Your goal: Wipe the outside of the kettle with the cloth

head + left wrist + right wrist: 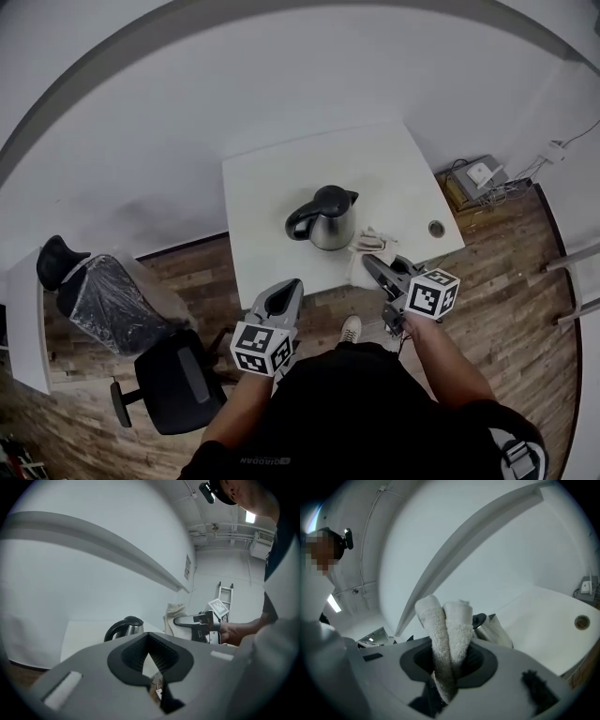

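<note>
A steel kettle (325,218) with a black lid and handle stands on the white table (281,178), its handle pointing left. My right gripper (372,262) is shut on a folded white cloth (365,246), just right of the kettle at the table's front edge. In the right gripper view the cloth (449,625) sticks up between the jaws, and the kettle (490,629) shows behind it. My left gripper (292,286) is shut and holds nothing, in front of the table and apart from the kettle (124,627). From the left gripper view I see the cloth (175,612) and the right gripper (179,620).
A round cable hole (437,228) sits at the table's right corner. A plastic-wrapped chair (105,298) and a black office chair (174,377) stand on the wooden floor at left. A box with cables (476,177) lies on the floor at right.
</note>
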The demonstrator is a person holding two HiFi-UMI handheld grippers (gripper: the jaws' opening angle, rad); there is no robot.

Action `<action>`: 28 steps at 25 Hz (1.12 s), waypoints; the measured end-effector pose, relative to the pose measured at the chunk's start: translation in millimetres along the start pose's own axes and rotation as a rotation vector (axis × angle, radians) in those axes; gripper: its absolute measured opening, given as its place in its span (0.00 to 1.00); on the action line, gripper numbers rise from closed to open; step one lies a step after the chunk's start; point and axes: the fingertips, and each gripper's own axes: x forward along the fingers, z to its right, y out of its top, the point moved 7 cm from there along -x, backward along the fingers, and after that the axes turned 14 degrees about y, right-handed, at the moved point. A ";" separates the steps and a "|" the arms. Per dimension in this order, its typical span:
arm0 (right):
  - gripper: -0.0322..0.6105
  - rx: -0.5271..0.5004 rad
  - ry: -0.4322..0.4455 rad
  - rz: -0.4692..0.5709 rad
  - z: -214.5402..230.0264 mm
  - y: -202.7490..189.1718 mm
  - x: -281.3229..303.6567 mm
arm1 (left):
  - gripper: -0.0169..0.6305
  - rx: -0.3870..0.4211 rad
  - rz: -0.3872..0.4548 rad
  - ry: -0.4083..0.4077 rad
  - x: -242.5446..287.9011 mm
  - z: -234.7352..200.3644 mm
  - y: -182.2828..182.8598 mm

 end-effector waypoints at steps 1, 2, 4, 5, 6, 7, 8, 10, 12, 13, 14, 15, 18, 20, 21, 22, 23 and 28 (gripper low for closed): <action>0.20 0.007 -0.003 0.000 -11.8 -7.5 -2.4 | 0.04 -0.010 -0.003 -0.001 -13.6 -1.9 -6.8; 0.20 0.006 -0.008 -0.003 -24.1 -14.8 -5.4 | 0.04 -0.021 -0.008 -0.001 -25.3 -3.9 -14.5; 0.20 -0.021 -0.031 -0.016 -48.1 -27.7 -12.9 | 0.04 -0.038 -0.018 -0.005 -40.6 -7.3 -28.5; 0.20 -0.038 -0.048 -0.025 -59.5 -34.6 -18.5 | 0.04 -0.043 -0.021 -0.013 -45.6 -6.9 -34.4; 0.20 -0.054 -0.069 -0.035 -70.7 -42.5 -26.0 | 0.04 -0.044 -0.023 -0.025 -50.0 -4.6 -39.8; 0.20 -0.070 -0.090 -0.044 -81.2 -50.5 -34.5 | 0.04 -0.042 -0.024 -0.038 -53.4 -1.5 -44.2; 0.20 -0.088 -0.108 -0.053 -90.1 -57.0 -42.5 | 0.04 -0.038 -0.022 -0.048 -55.7 1.2 -46.8; 0.20 -0.118 -0.127 -0.068 -101.2 -63.8 -56.4 | 0.04 -0.029 -0.012 -0.049 -60.0 5.4 -45.9; 0.20 -0.148 -0.137 -0.092 -104.1 -64.1 -69.4 | 0.04 -0.015 0.001 -0.035 -66.3 11.3 -41.1; 0.20 -0.166 -0.140 -0.104 -102.5 -62.0 -74.5 | 0.04 -0.008 0.006 -0.022 -68.6 14.4 -39.3; 0.20 -0.181 -0.140 -0.116 -99.7 -59.4 -78.5 | 0.04 -0.010 0.010 -0.002 -70.1 17.1 -38.3; 0.20 -0.192 -0.136 -0.130 -96.6 -56.7 -81.8 | 0.04 -0.023 0.011 0.022 -70.7 19.8 -38.1; 0.20 -0.224 -0.100 -0.180 -91.0 -49.1 -94.5 | 0.04 -0.089 0.006 0.076 -68.7 36.3 -39.6; 0.20 -0.242 -0.071 -0.215 -86.6 -45.6 -104.5 | 0.04 -0.115 -0.013 0.079 -64.8 54.2 -41.3; 0.20 -0.247 -0.058 -0.231 -83.6 -44.1 -107.7 | 0.04 -0.130 -0.038 0.065 -62.5 64.2 -43.1; 0.20 -0.253 -0.046 -0.244 -81.3 -41.9 -109.8 | 0.04 -0.140 -0.065 0.049 -60.3 73.8 -45.6; 0.20 -0.261 -0.037 -0.252 -79.6 -39.4 -111.6 | 0.04 -0.133 -0.082 0.044 -58.8 81.9 -47.7; 0.20 -0.260 -0.016 -0.274 -68.4 -35.2 -122.8 | 0.04 -0.058 -0.067 0.105 -53.3 101.1 -48.6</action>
